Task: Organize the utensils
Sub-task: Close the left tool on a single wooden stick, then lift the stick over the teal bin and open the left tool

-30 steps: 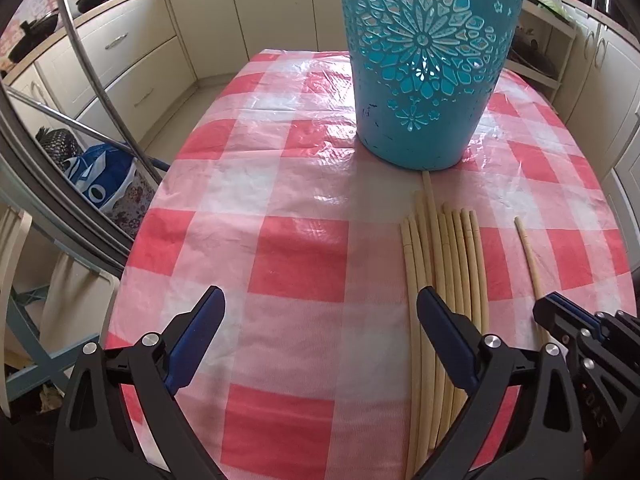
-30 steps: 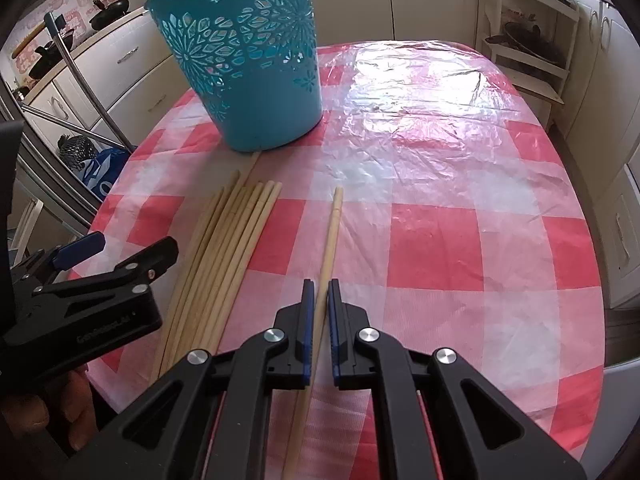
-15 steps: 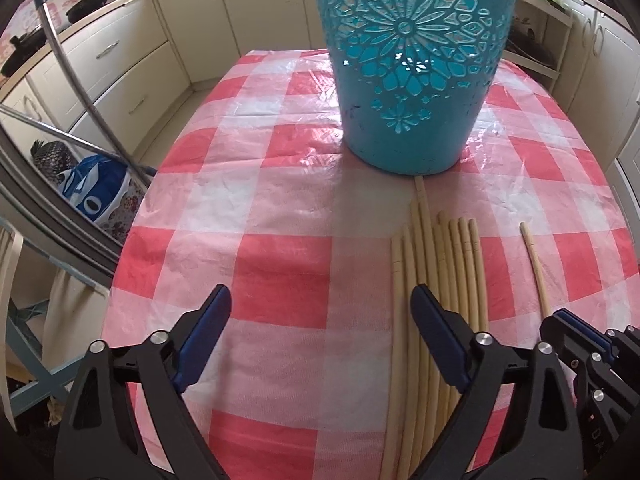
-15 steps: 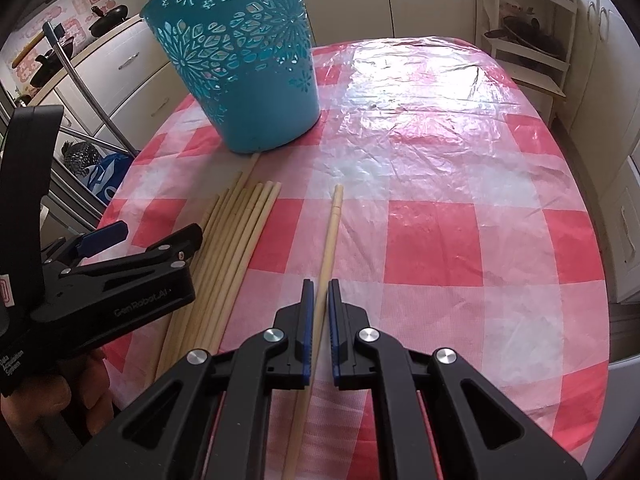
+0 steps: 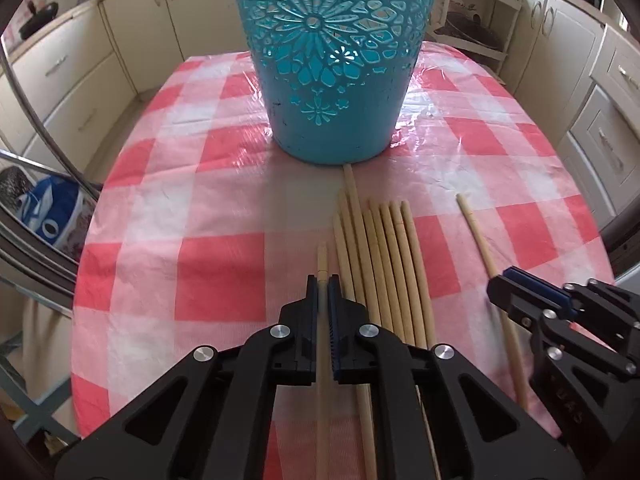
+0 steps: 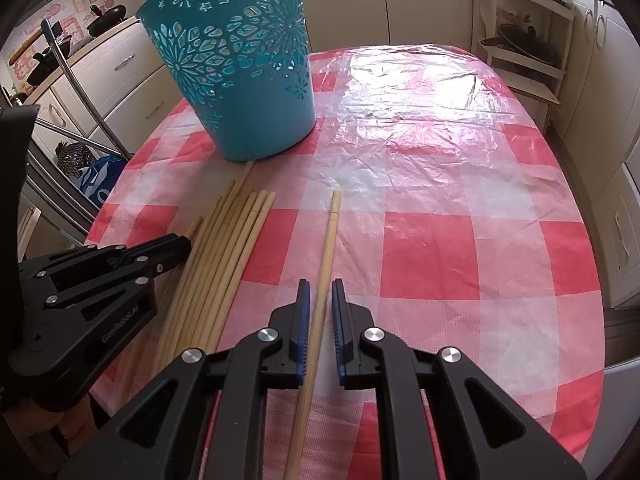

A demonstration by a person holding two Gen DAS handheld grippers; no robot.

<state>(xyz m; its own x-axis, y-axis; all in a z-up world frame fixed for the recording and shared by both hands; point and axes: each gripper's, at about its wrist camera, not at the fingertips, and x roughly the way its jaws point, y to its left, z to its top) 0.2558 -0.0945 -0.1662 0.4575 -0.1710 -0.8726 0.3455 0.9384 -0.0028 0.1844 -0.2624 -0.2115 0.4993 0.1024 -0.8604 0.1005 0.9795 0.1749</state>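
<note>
Desk (image 6: 460,240): oval top under a red-and-white checked cloth with a clear plastic sheet over it; cream kitchen cabinets (image 5: 80,80) stood around it.

Basket (image 5: 332,60): teal plastic, upright, with cut-out flower patterns, set toward the far side of the desk. The tip of one stick reached its base.

Bundle of sticks (image 5: 384,264): pale wooden sticks lying side by side on the cloth, roughly parallel, their far ends pointing at the basket. They lay between the two grippers.

Left stick (image 5: 322,260): a single stick at the left edge of the bundle, just beside it, its far end projecting past the fingertips.

Left gripper (image 5: 322,280): black with blue pads, angled down at the desk. Its jaws had just been closing and were pinching the left stick, which ran back between the pads toward the camera.

Lone stick (image 6: 328,248): lying apart from the bundle on its right, pointing toward the far side of the desk.

Right gripper (image 6: 320,284): same make, angled down over the lone stick. Its jaws had just been opening and stood slightly apart, with the stick running between them; a gap showed beside the right pad, and contact on the left pad could not be told.
</note>
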